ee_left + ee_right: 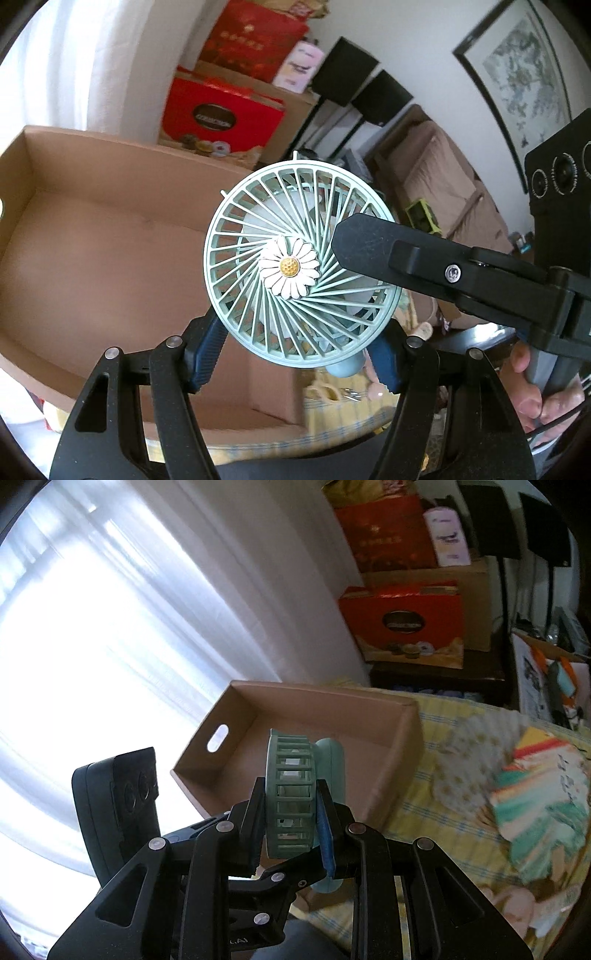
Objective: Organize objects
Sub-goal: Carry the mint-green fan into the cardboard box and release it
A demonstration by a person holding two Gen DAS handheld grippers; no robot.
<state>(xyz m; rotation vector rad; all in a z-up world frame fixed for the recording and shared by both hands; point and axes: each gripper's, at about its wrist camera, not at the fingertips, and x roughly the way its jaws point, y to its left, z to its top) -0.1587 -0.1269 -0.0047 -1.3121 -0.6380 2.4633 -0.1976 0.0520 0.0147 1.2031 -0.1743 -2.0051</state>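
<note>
A mint-green handheld fan (288, 266) with a daisy badge on its grille hangs in the air over the near right side of an open cardboard box (110, 166). My left gripper (297, 343) is shut on the lower rim of the fan's round cage, a blue pad on each side. My right gripper's finger (369, 247) lies across the grille from the right. In the right wrist view the fan (291, 794) stands edge-on, and my right gripper (291, 812) is shut on its front and back faces. The box (332, 723) lies behind it with nothing inside.
Red gift boxes (221, 122) and cartons are stacked behind the box. A yellow checked cloth (443, 812) covers the surface, with a striped folded cloth (543, 805) at the right. A bright curtain (110, 627) fills the left. A hand (535, 398) holds the right gripper's handle.
</note>
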